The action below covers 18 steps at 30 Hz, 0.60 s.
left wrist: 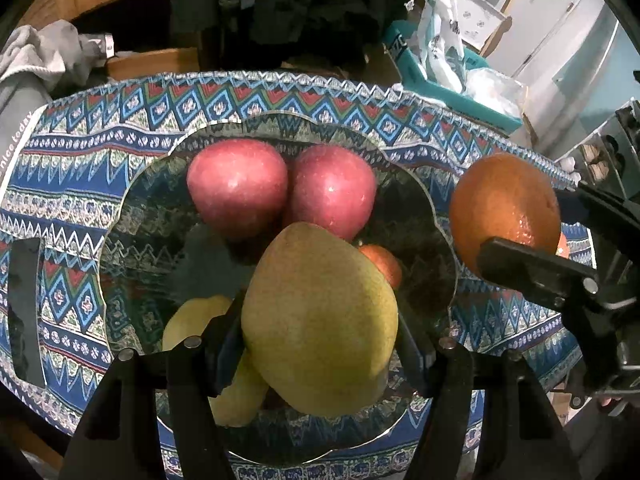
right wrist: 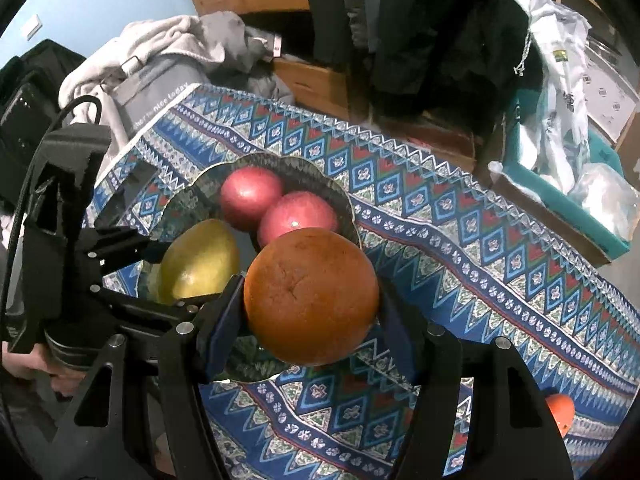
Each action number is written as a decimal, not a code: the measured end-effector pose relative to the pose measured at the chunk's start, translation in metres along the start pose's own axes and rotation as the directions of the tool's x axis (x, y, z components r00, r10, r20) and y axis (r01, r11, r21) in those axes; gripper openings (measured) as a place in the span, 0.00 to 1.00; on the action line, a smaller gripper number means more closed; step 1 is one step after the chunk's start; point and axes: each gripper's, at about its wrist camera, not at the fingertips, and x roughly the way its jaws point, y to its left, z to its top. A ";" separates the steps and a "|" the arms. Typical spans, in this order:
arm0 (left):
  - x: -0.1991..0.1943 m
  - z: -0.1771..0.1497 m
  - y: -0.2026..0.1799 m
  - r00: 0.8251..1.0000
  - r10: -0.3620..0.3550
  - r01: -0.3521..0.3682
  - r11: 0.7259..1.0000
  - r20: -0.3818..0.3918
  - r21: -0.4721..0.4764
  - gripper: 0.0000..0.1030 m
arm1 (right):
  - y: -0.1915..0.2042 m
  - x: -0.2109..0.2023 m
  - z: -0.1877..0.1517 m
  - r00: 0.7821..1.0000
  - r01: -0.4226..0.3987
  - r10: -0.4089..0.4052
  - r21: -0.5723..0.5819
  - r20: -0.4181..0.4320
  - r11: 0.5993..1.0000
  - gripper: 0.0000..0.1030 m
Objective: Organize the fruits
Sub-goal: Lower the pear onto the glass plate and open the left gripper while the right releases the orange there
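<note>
Clamped between the pads of the left hand-held gripper (left wrist: 320, 354) is a yellow-green mango (left wrist: 320, 320), which fills the space between the two fingers and hangs over the glass bowl (left wrist: 136, 216). Just under it, towards the left finger, a second yellowish fruit (left wrist: 188, 320) lies in the bowl, partly hidden by the finger. Ahead of the fingertips two red apples (left wrist: 238, 186) rest in the bowl, touching each other, and a small orange-red fruit (left wrist: 384, 262) peeks out from behind the mango on the right-finger side.

From the right wrist camera, the right hand-held gripper (right wrist: 312, 318) is closed on a large orange (right wrist: 311, 296), both pads pressed against its sides. The orange hangs above the near rim of the bowl and the patterned cloth (right wrist: 460, 248) that covers the counter. Ahead of it lie the two apples; off to its left are the mango and the left hand-held gripper that holds it. Beside the right finger, low at the frame's edge, a small orange-red fruit (right wrist: 560, 408) lies on the cloth, outside the bowl.

Beyond the far edge of the counter there is a heap of grey clothing (right wrist: 160, 52) on the left and a teal box (right wrist: 560, 200) with plastic bags on the right.
</note>
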 end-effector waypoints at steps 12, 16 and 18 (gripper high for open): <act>-0.015 -0.007 0.013 0.999 -0.032 0.032 0.999 0.008 -0.028 0.63 | 0.008 0.010 0.001 1.000 -0.014 0.014 -0.012 -0.017 1.000 0.63; -0.024 -0.016 0.023 1.000 -0.012 0.012 0.999 0.003 -0.049 0.63 | 0.014 0.012 -0.002 0.999 -0.022 0.022 -0.024 -0.026 0.999 0.63; -0.028 -0.020 0.030 1.000 -0.016 0.016 0.997 0.007 -0.073 0.63 | 0.019 0.015 -0.004 0.999 -0.027 0.025 -0.036 -0.039 0.999 0.63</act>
